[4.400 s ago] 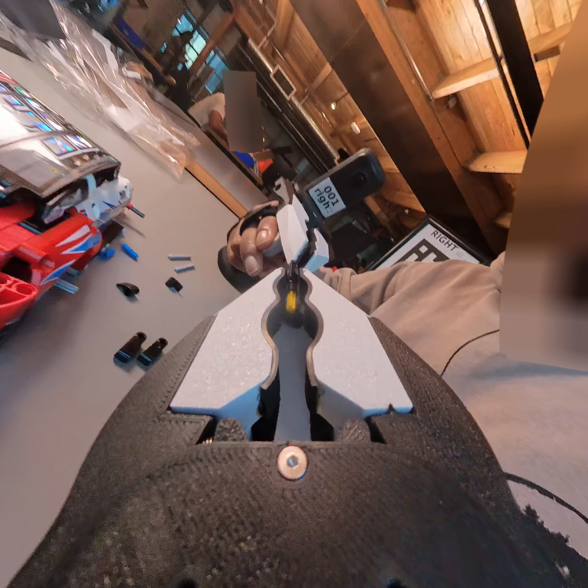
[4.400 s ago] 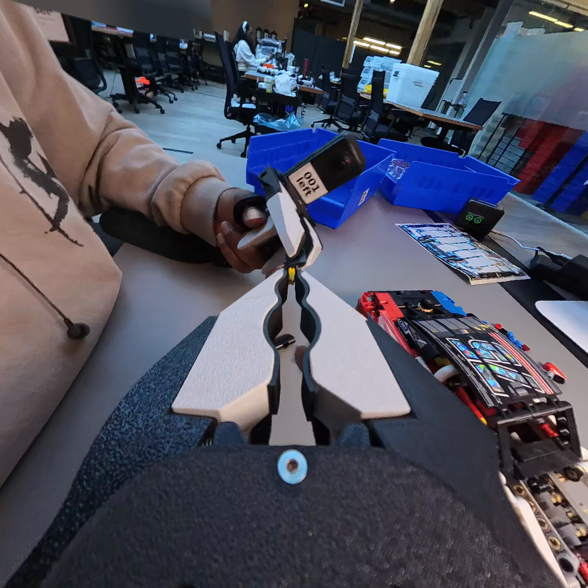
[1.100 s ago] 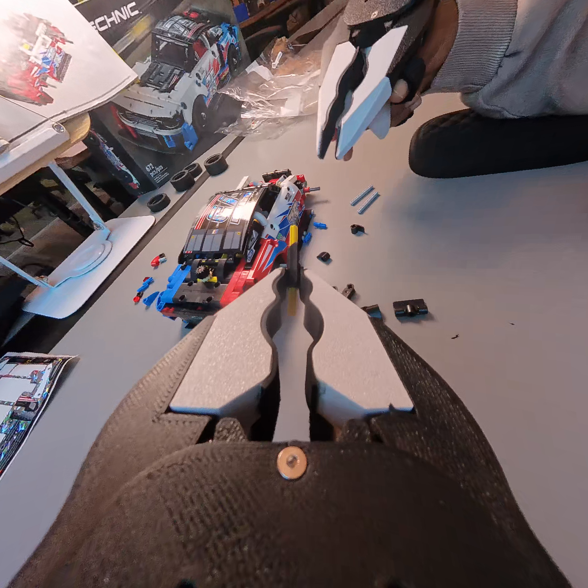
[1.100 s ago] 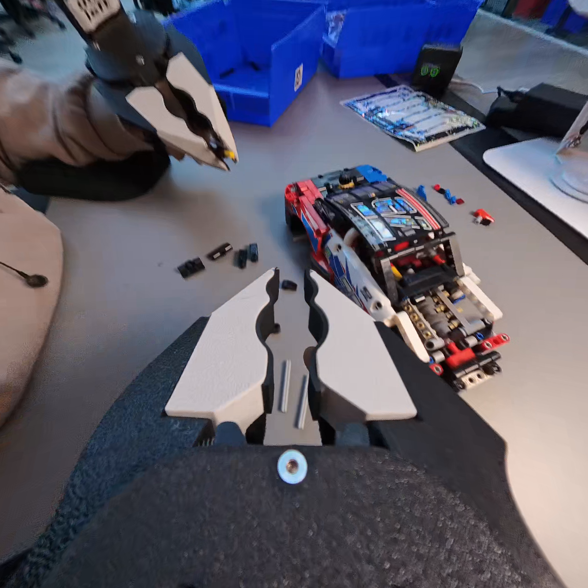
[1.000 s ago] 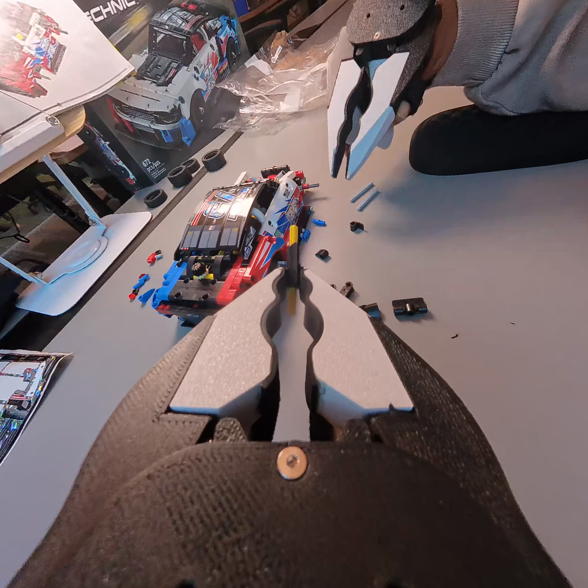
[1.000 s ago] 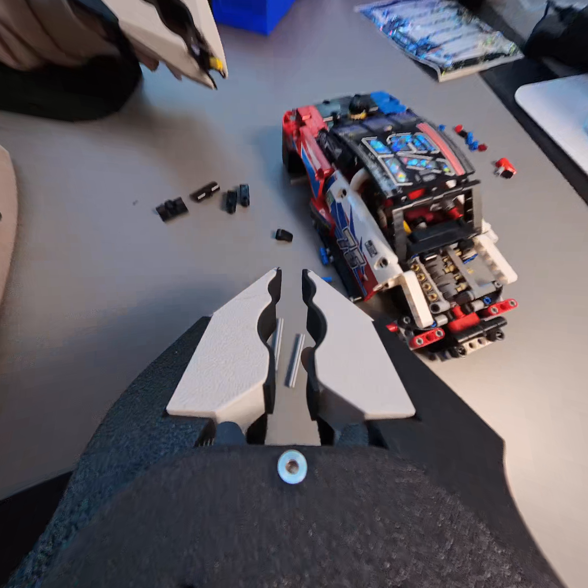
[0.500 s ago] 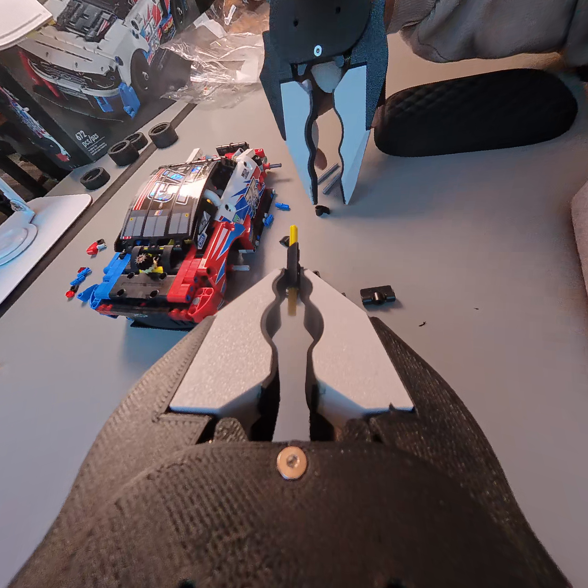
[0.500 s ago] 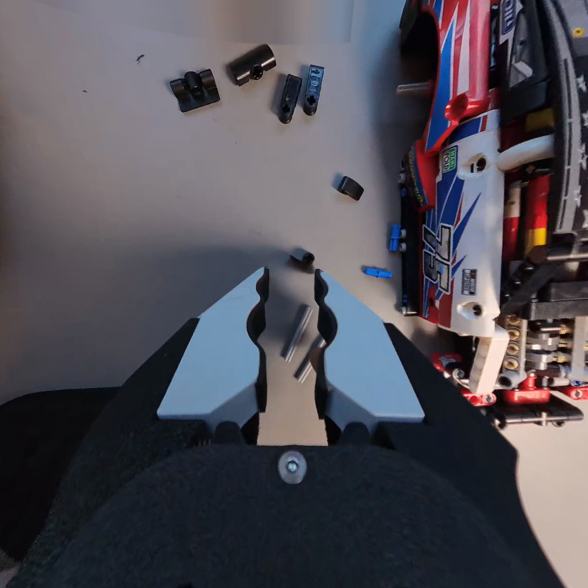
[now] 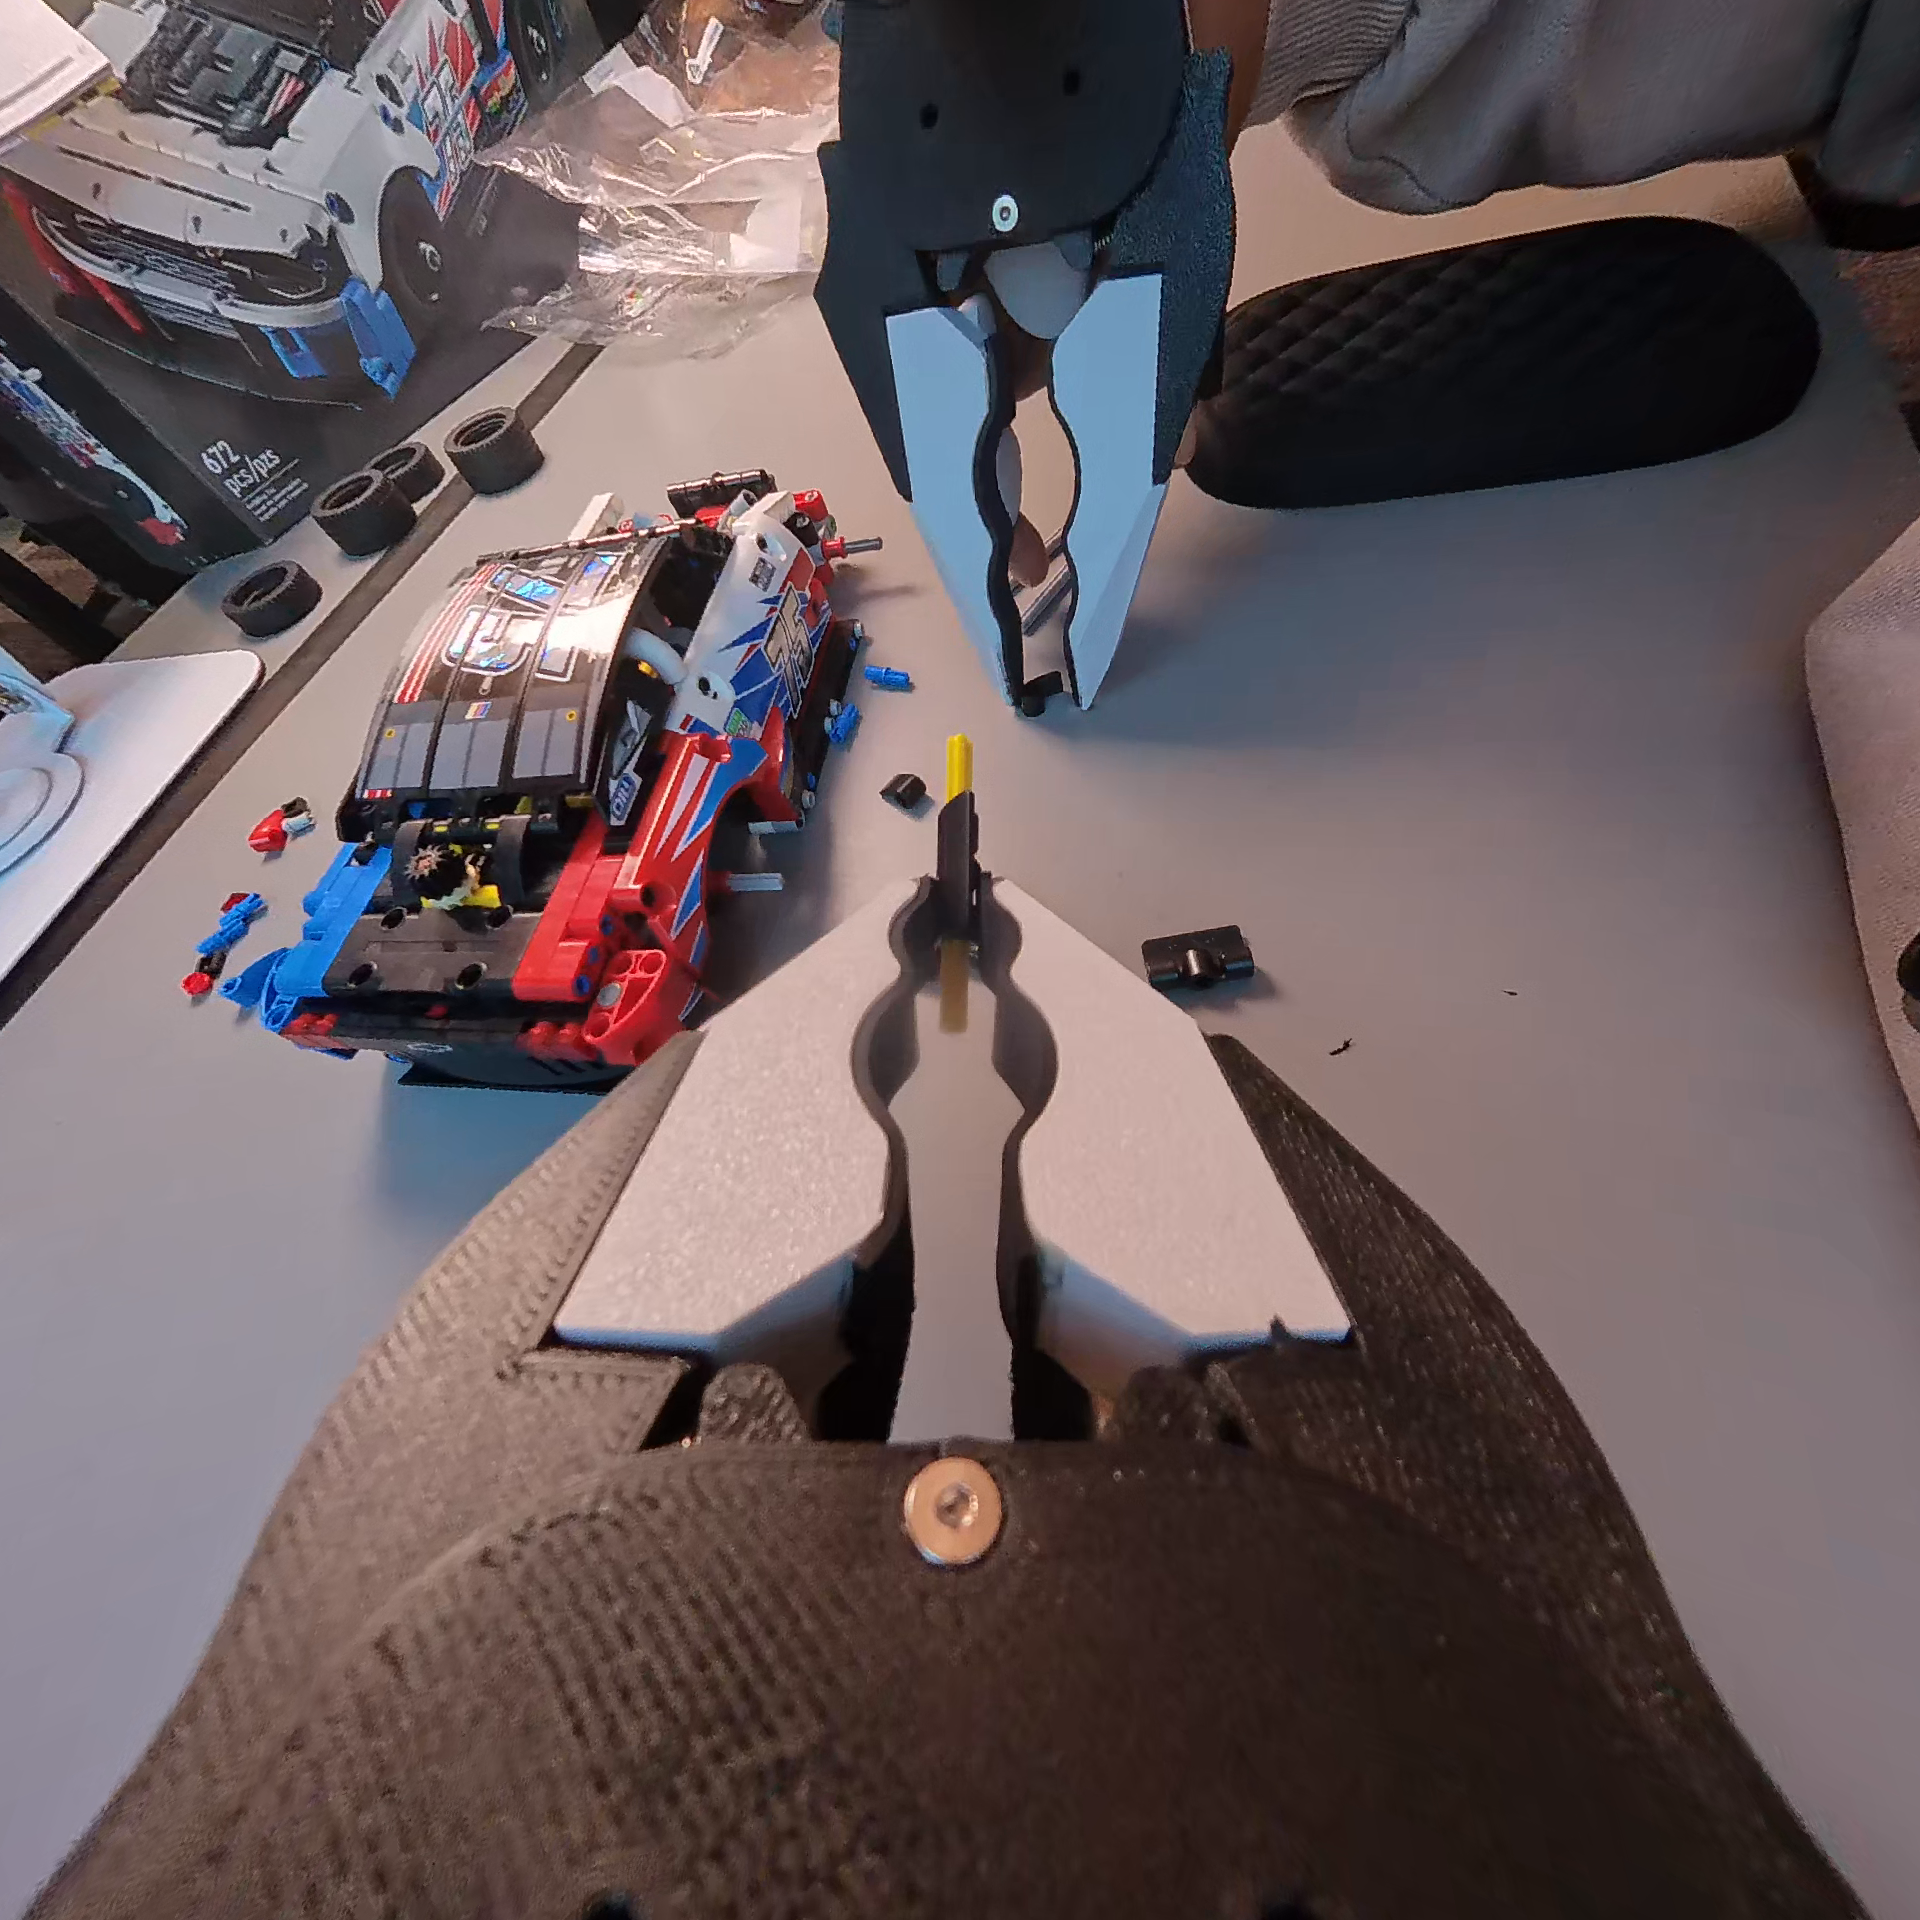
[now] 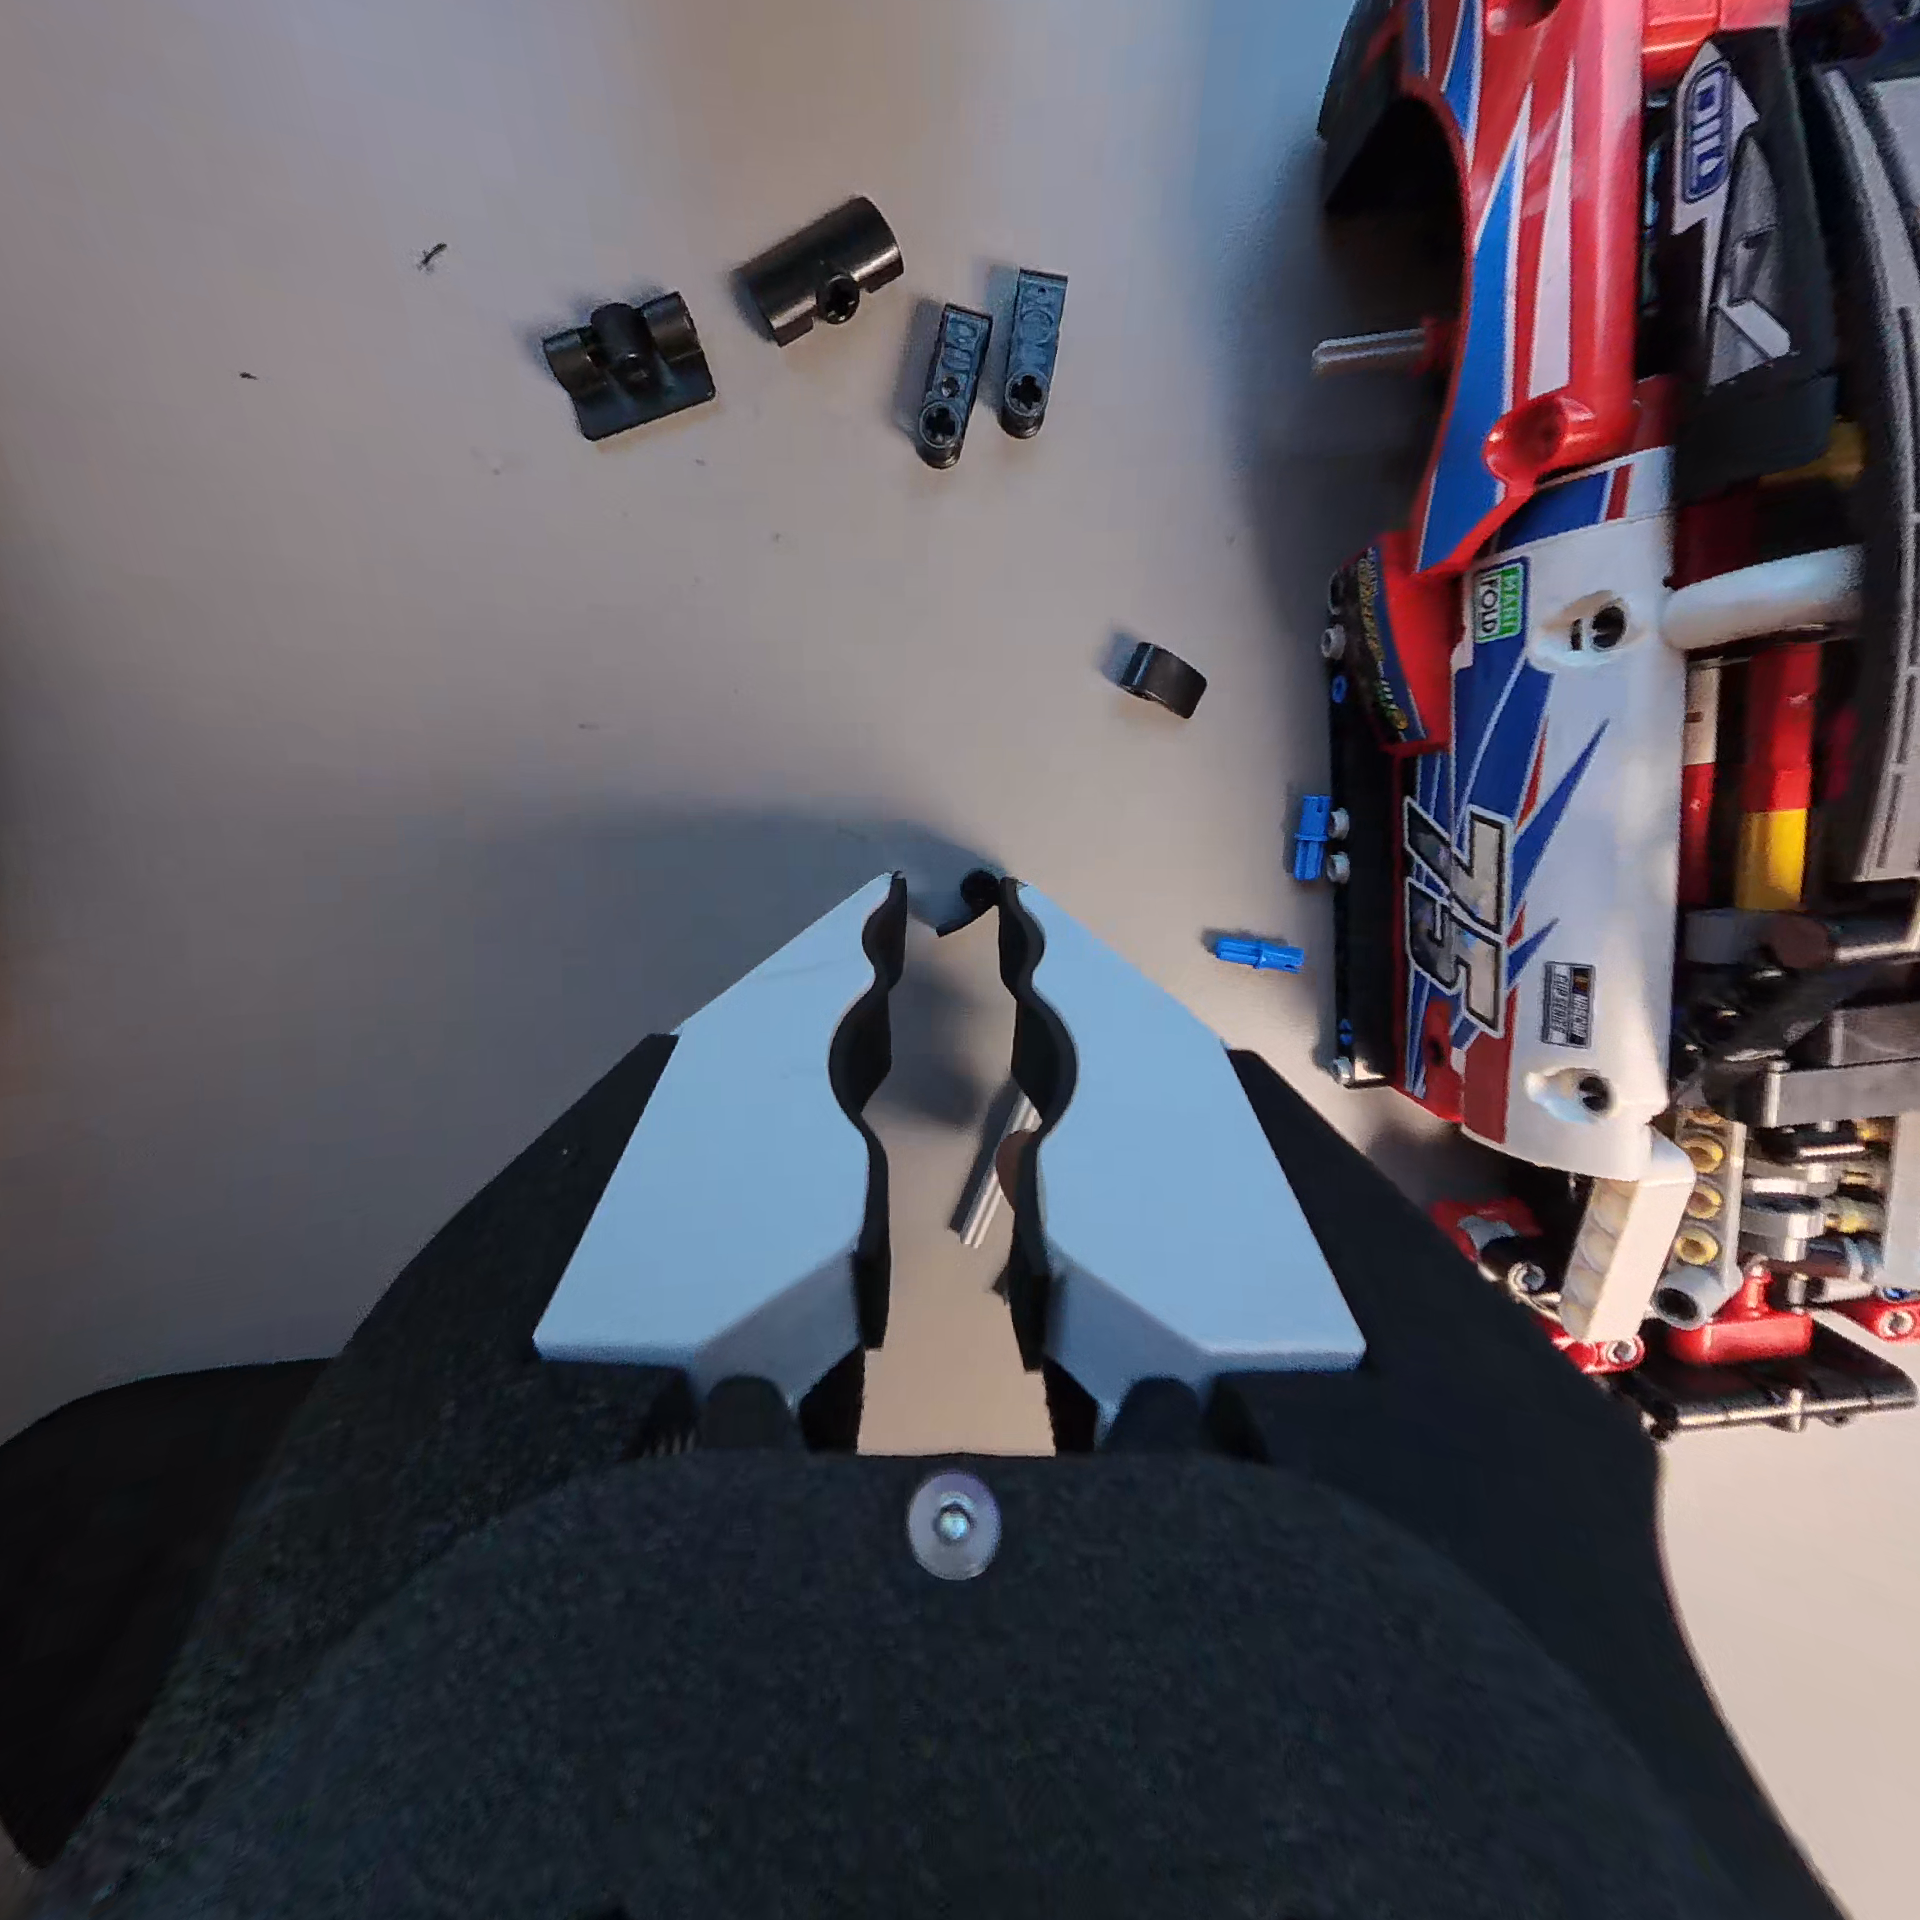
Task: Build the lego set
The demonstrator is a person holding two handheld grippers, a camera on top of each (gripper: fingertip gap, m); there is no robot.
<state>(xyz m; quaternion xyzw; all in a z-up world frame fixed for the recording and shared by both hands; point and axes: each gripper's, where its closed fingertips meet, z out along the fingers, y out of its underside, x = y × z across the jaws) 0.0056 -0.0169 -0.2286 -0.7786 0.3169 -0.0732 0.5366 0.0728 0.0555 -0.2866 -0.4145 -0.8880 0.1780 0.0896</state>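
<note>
Left gripper clenched on a part, right gripper released over a small black piece.

Left wrist view: left gripper [image 9: 954,883] gripping a black connector with yellow axle [image 9: 957,821] at the fingertips; lego race car [image 9: 582,790] ahead to the left on the grey table [image 9: 1455,831]; right gripper [image 9: 1042,691] farther ahead, pointing down, tips at the table. Right wrist view: right gripper [image 10: 951,888] with jaws apart, small black bush [image 10: 975,891] between the tips, touching the right one; grey axles [image 10: 987,1184] lower between the fingers; race car [image 10: 1621,727] to the right.
</note>
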